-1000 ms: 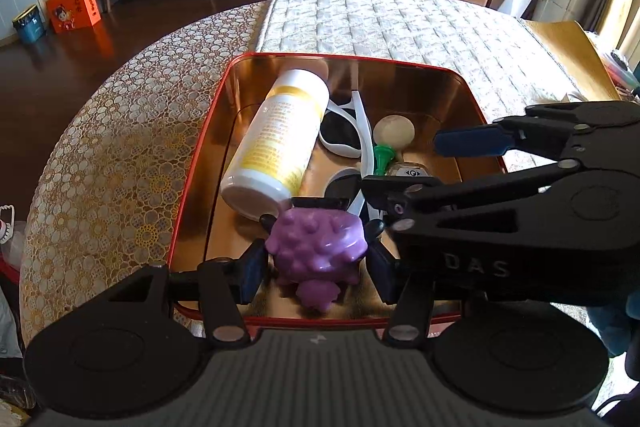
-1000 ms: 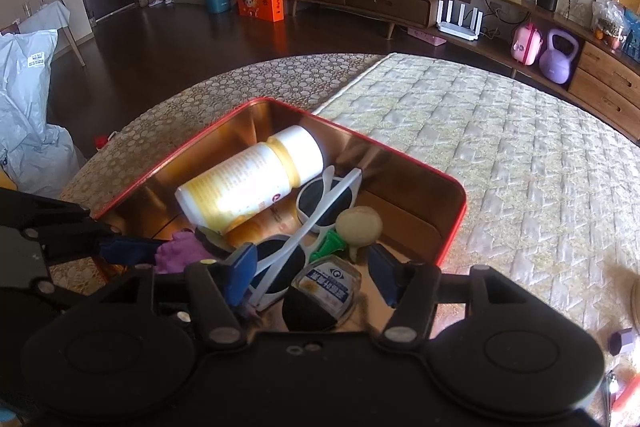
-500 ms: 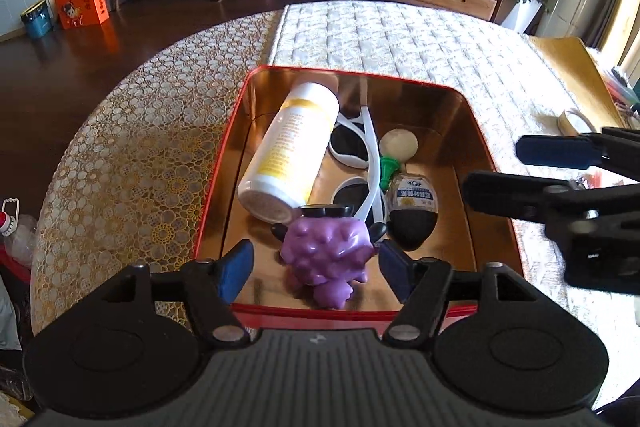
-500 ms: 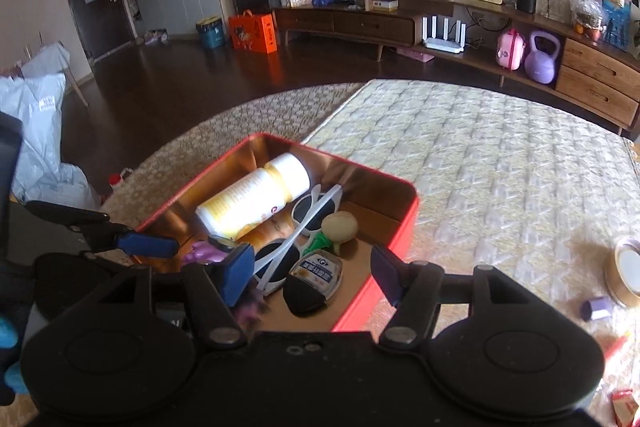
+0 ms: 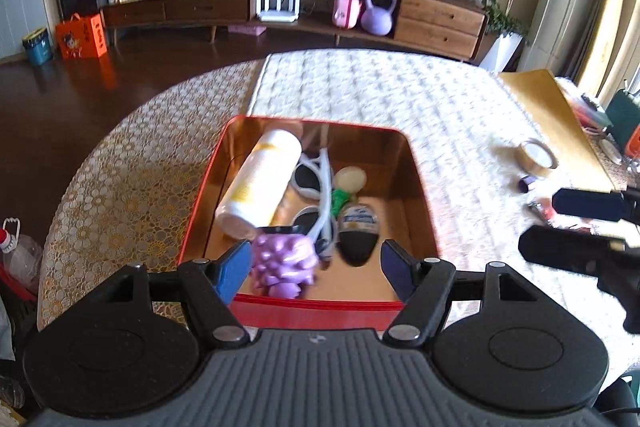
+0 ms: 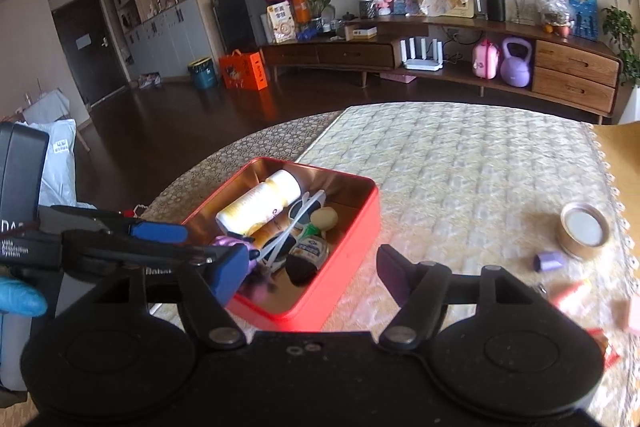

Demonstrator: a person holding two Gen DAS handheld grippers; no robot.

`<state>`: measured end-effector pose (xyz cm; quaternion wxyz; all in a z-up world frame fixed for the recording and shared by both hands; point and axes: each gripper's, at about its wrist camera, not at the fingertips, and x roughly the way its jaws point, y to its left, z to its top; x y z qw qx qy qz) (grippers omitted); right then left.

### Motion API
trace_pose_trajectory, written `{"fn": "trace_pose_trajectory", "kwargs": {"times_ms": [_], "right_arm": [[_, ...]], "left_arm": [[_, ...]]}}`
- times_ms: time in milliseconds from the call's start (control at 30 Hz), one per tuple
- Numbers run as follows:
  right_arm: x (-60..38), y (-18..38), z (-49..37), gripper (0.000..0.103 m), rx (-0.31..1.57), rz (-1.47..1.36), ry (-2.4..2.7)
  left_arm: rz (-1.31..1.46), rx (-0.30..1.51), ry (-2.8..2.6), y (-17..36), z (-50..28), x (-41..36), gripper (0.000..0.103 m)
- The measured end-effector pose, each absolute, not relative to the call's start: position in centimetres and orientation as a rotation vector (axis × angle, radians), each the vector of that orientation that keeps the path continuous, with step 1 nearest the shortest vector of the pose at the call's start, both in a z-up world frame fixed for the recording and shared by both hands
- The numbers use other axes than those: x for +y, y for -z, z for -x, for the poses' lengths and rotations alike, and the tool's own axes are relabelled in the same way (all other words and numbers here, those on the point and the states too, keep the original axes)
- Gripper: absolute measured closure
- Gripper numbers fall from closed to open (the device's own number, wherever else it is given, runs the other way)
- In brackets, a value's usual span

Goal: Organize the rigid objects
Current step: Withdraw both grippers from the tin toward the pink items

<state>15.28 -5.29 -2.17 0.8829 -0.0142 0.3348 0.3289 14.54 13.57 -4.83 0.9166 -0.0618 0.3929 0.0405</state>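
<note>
Since the earlier frames, we see both grippers drawn back from the red tin [image 5: 312, 307], and the right gripper [image 6: 310, 269] now sits right of it. The left gripper [image 5: 316, 267] has its jaws spread, empty; the right one too. The purple toy [image 5: 282, 261] lies low in the tin, beside the white bottle [image 5: 260, 187], the sunglasses [image 5: 320, 195] and 1 tape roll [image 6: 584, 229] at right.
</note>
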Motion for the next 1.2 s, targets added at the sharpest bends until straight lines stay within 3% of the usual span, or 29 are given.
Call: {"fn": "trace_pose_trajectory", "kwargs": {"times_ms": [900,967,1200], "right_arm": [[-18.5,4.2,-9.5,0.009,0.639,-0.152,-0.408],[-19.5,4.4,-9.3,0.008,0.634,-0.161,-0.392],[-21.9,5.4,-9.2,0.005,0.630,-0.167,-0.362]], "left_arm": [[0.107,0.783,0.064,3.2,-12.6,1.9,0.032],[0.104,0.781,0.075,3.3,-12.8,1.1,0.024],[0.088,0.776,0.098,3.6,-13.9,-1.7,0.019]]}}
